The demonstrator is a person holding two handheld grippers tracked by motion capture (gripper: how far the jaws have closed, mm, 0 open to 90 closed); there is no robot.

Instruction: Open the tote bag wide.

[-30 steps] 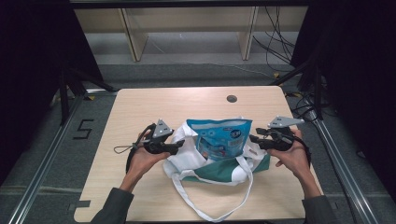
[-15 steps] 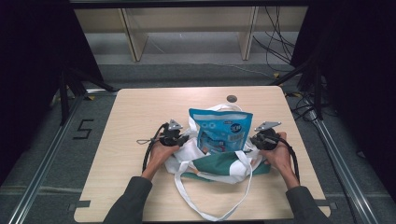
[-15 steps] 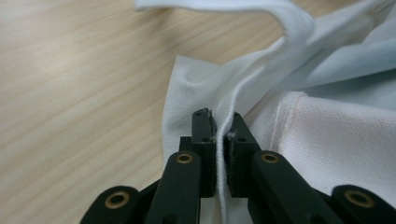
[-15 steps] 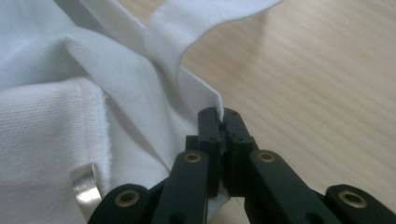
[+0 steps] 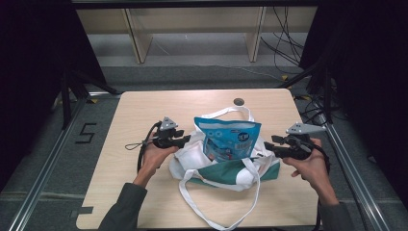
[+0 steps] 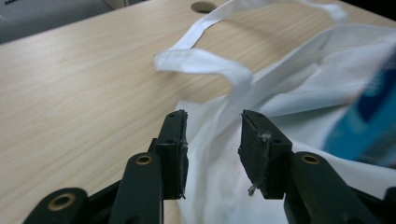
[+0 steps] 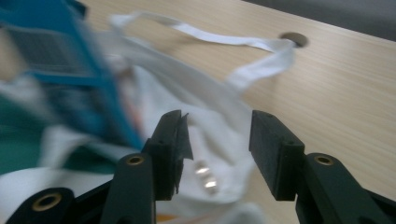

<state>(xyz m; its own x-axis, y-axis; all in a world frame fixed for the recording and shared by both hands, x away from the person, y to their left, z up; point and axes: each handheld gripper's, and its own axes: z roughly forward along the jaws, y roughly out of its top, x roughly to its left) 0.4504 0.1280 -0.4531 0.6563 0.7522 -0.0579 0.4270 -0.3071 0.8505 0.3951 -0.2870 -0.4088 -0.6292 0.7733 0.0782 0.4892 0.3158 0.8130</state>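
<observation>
A white and green tote bag (image 5: 226, 171) lies on the wooden table (image 5: 139, 110), and a blue snack packet (image 5: 230, 139) stands upright in its mouth. My left gripper (image 5: 186, 140) is at the bag's left edge. In the left gripper view its jaws (image 6: 212, 123) have just been opening; white cloth (image 6: 289, 93) lies in the gap, and the pads do not press on it. My right gripper (image 5: 268, 152) is at the bag's right edge. Its jaws (image 7: 219, 123) have also just been opening, with bag cloth (image 7: 205, 107) beyond them and the packet (image 7: 56, 51) blurred at the left.
One white strap loops toward the table's near edge (image 5: 226, 211); the other arches behind the packet (image 5: 226, 113). A round cable hole (image 5: 238, 101) sits at the table's far side. Wooden shelving and cables stand beyond the table, and metal rails run along both sides.
Both grippers closed in on the bag's sides half a second ago. They have since opened and drawn outward, away from the bag. The packet stays upright.
</observation>
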